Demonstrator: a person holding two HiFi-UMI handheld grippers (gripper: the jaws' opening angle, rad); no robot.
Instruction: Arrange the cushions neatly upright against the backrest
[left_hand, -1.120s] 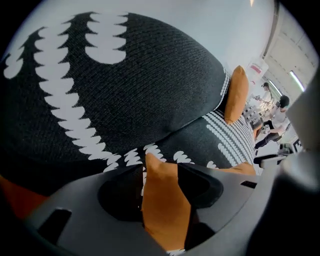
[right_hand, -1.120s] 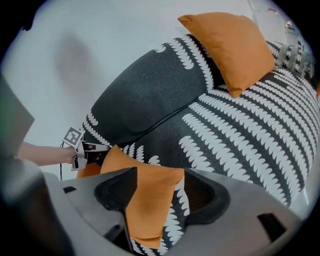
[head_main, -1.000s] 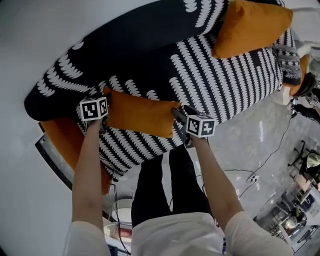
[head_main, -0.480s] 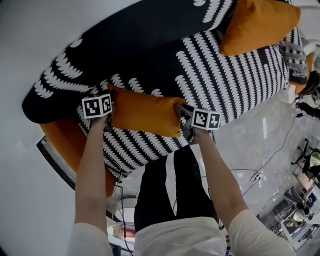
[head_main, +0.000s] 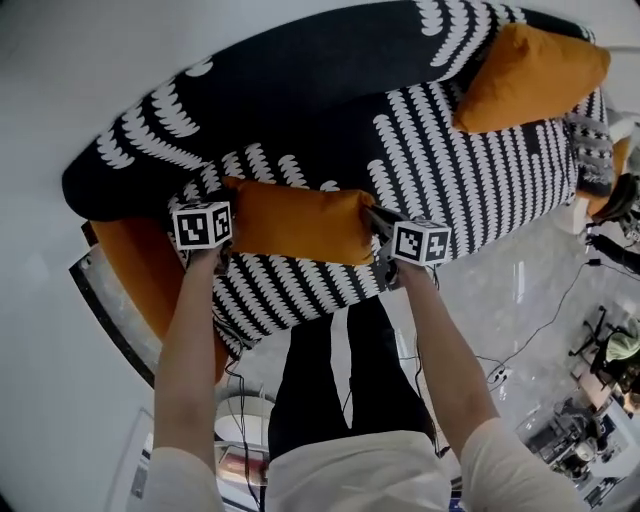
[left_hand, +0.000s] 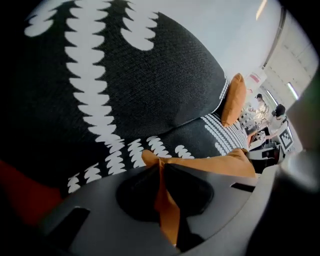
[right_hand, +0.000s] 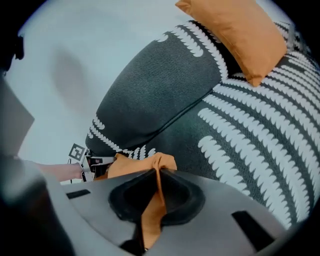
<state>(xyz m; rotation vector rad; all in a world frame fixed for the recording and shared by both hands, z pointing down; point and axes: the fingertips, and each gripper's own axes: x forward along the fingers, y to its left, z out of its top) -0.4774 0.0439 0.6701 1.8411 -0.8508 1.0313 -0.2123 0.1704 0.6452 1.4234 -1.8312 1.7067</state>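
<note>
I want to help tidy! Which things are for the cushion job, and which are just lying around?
For the job: near orange cushion; left gripper and right gripper, whose jaws have just been closing and now pinch its ends; far orange cushion; sofa backrest.
Just lying about: floor cable; clutter at the head view's lower right.

Head view: looked steeply down on the sofa (head_main: 330, 110) from overhead
Left gripper view: close on the near cushion (left_hand: 210, 164), faced the far cushion (left_hand: 234, 100)
Right gripper view: close on its other end, faced the backrest (right_hand: 160, 95)
Shared: both cushions showed in all three
</note>
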